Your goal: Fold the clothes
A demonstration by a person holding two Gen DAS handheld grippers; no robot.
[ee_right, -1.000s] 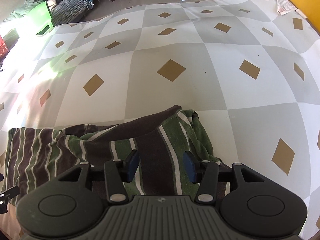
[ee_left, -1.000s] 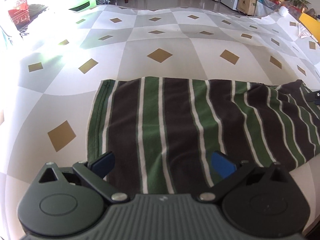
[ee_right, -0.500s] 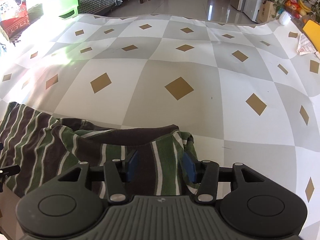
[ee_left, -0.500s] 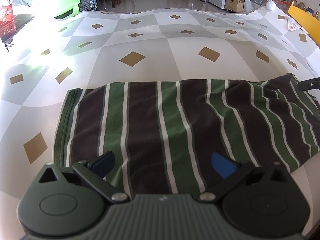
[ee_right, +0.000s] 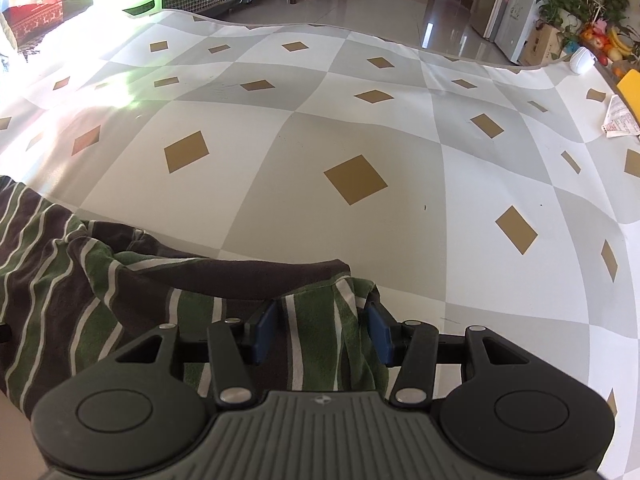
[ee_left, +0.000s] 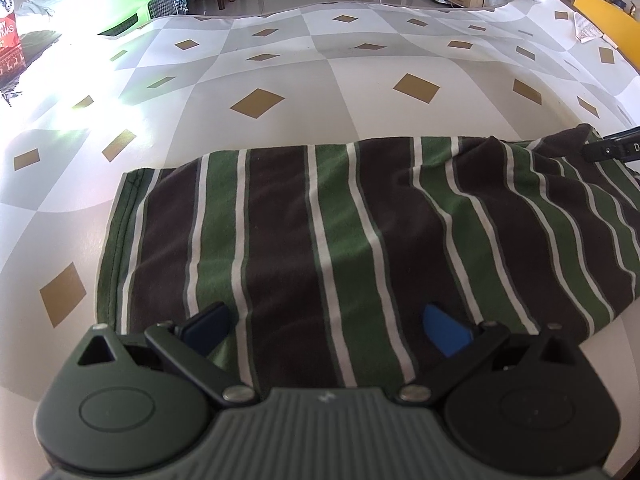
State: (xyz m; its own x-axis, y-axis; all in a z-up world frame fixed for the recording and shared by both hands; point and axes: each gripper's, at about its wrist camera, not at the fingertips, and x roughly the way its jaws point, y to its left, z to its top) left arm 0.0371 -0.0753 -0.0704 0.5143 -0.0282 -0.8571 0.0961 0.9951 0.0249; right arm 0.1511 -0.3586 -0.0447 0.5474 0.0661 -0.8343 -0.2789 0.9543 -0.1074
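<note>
A striped garment (ee_left: 360, 240) in dark brown, green and white lies folded on the checked tablecloth (ee_left: 320, 92). My left gripper (ee_left: 326, 326) is wide open just above its near edge, pads apart, holding nothing. In the right wrist view the garment's bunched right end (ee_right: 120, 300) lies at lower left. My right gripper (ee_right: 322, 330) is partly open with a fold of the cloth between its blue pads; the pads stand apart from each other. The right gripper's tip (ee_left: 612, 148) shows at the right edge of the left wrist view.
The grey-and-white cloth with tan diamonds covers the whole table. A yellow object (ee_left: 608, 28) and a paper slip (ee_right: 618, 118) lie at the far right. A green box (ee_left: 120, 12) stands at the far left. Chairs, a fridge and fruit lie beyond the table.
Both views have swung, so the garment sits further right in the left view and lower left in the right view. The right gripper's pads have spread a little around the cloth.
</note>
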